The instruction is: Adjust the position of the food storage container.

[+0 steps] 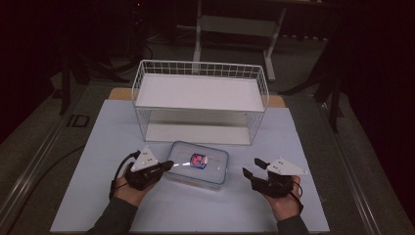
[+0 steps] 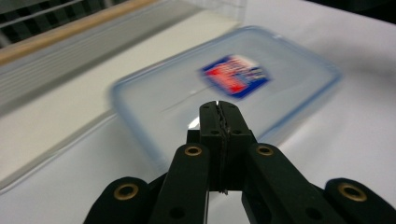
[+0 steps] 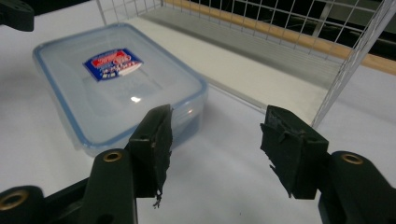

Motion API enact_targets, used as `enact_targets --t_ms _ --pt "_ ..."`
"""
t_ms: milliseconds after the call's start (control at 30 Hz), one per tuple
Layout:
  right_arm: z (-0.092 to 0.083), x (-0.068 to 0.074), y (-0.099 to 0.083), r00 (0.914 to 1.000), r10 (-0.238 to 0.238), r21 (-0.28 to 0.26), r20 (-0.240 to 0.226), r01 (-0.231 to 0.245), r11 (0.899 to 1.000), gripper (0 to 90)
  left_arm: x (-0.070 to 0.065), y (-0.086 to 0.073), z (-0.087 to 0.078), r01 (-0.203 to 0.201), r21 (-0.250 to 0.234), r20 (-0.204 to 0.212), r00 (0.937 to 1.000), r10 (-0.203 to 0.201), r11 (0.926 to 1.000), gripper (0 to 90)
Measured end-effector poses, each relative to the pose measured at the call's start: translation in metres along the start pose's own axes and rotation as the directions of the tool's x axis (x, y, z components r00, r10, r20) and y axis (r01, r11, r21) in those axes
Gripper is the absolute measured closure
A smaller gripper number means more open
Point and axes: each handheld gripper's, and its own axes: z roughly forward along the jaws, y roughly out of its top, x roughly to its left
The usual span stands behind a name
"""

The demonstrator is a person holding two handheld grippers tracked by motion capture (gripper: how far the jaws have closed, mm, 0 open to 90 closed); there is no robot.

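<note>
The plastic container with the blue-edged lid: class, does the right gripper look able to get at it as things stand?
Probably yes. The right gripper is open beside the container, and only bare table mat lies between them. The wire rack stands behind, out of its way.

The high view looks forward and down on the whole counter (image 1: 303, 147) from above the person's side, while each gripper view sits low and close behind its own jaws, both facing the lidded plastic box (image 1: 198, 164) (image 2: 224, 88) (image 3: 116, 84) from opposite sides.
</note>
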Motion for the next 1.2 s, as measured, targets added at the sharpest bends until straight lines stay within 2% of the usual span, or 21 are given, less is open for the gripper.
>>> enact_targets --t_ms 200,267,367,467,633,700,800,867,1000,1200 --pt "-0.001 -0.004 0.001 0.9997 0.026 -0.017 0.004 -0.026 1.000 41.6 0.030 -0.015 -0.006 0.064 0.013 -0.084 0.9945 -0.063 0.9978 89.6" --pt "0.001 -0.004 0.001 0.9997 0.023 -0.011 -0.001 -0.023 1.000 41.4 0.034 -0.019 -0.002 0.075 0.033 -0.095 0.9929 -0.071 0.9967 89.6" --pt "0.002 -0.002 0.001 0.9998 0.019 -0.005 -0.004 -0.019 1.000 41.3 0.036 -0.025 0.003 0.089 0.049 -0.091 0.9923 -0.084 0.9949 89.6" --pt "0.003 -0.001 0.001 1.0000 0.005 0.003 -0.008 -0.005 1.000 41.1 0.035 -0.029 0.010 0.092 0.075 -0.084 0.9928 -0.086 0.9929 89.5" --pt "0.002 -0.002 0.000 0.9999 0.008 0.000 -0.007 -0.008 1.000 41.1 0.031 -0.028 0.013 0.064 0.091 -0.067 0.9961 -0.058 0.9937 89.5" --pt "0.001 -0.002 0.000 0.9999 0.011 0.002 -0.011 -0.011 1.000 41.1 0.026 -0.028 0.017 0.039 0.110 -0.054 0.9980 -0.033 0.9931 89.5" --pt "0.002 -0.001 -0.001 0.9997 0.008 0.012 -0.022 -0.008 1.000 41.1 0.020 -0.029 0.019 0.025 0.115 -0.029 0.9994 -0.021 0.9931 89.5" --pt "0.003 0.000 -0.001 0.9996 0.005 0.019 -0.027 -0.005 1.000 41.2 0.018 -0.029 0.019 0.017 0.120 -0.040 0.9991 -0.012 0.9926 89.7" --pt "0.006 0.006 -0.003 0.9986 -0.017 0.037 -0.050 0.019 0.999 41.5 0.016 -0.030 0.017 0.026 0.111 -0.014 0.9996 -0.025 0.9935 89.7" --pt "0.006 0.002 -0.004 0.9986 -0.001 0.037 -0.052 0.003 0.999 42.6 0.000 -0.027 0.019 -0.004 0.114 0.037 0.9993 0.000 0.9935 89.7"
